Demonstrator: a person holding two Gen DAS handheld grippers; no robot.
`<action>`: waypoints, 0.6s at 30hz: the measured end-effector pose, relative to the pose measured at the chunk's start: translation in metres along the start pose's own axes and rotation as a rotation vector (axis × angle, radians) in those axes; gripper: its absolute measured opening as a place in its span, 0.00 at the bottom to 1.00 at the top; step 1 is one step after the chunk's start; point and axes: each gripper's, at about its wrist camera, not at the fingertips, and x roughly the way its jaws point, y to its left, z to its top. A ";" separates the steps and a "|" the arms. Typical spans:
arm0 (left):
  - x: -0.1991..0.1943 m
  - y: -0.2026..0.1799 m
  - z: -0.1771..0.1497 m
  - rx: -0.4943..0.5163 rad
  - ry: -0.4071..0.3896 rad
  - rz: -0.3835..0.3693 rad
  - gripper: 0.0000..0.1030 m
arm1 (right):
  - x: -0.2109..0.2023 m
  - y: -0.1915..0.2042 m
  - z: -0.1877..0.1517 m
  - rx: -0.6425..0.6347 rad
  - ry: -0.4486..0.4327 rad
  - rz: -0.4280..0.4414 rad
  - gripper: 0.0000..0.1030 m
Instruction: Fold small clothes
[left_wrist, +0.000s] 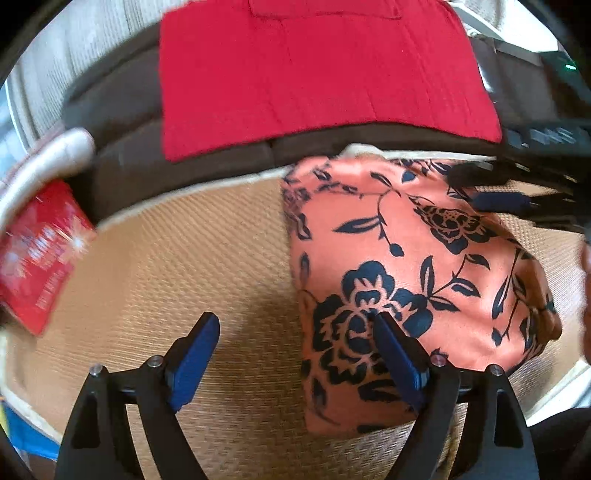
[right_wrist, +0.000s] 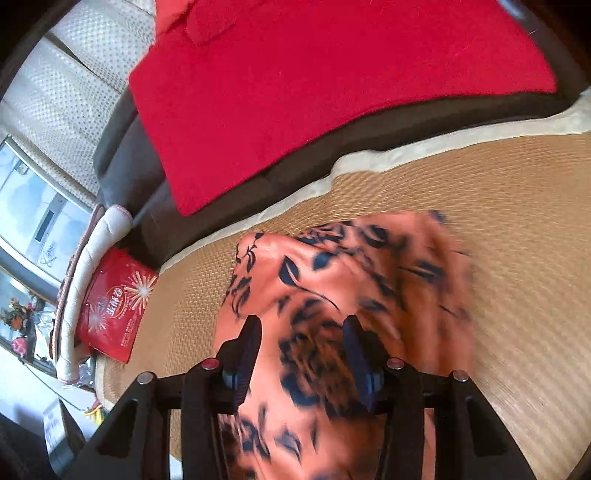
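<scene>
The fold is midway: the left gripper (left_wrist: 295, 354) gapes empty over the mat (left_wrist: 166, 266), while the right gripper (right_wrist: 303, 354) straddles the cloth (right_wrist: 332, 280), grip unclear, and probably needs laying flat next.

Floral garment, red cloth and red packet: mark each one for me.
Floral garment (left_wrist: 424, 266), left wrist view, on its flat middle.
Red cloth (left_wrist: 317, 81), left wrist view, on its centre.
Red packet (right_wrist: 114, 306), right wrist view, on its printed front.

both wrist views close, angled downward
</scene>
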 end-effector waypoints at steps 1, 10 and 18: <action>-0.008 0.000 -0.002 0.004 -0.018 0.028 0.83 | -0.015 -0.003 -0.010 -0.006 -0.015 -0.002 0.50; -0.082 0.002 -0.005 -0.026 -0.121 0.116 0.84 | -0.019 -0.014 -0.056 -0.051 0.059 -0.130 0.53; -0.164 0.006 0.004 -0.070 -0.220 0.183 0.84 | -0.118 0.026 -0.068 -0.138 -0.094 -0.106 0.67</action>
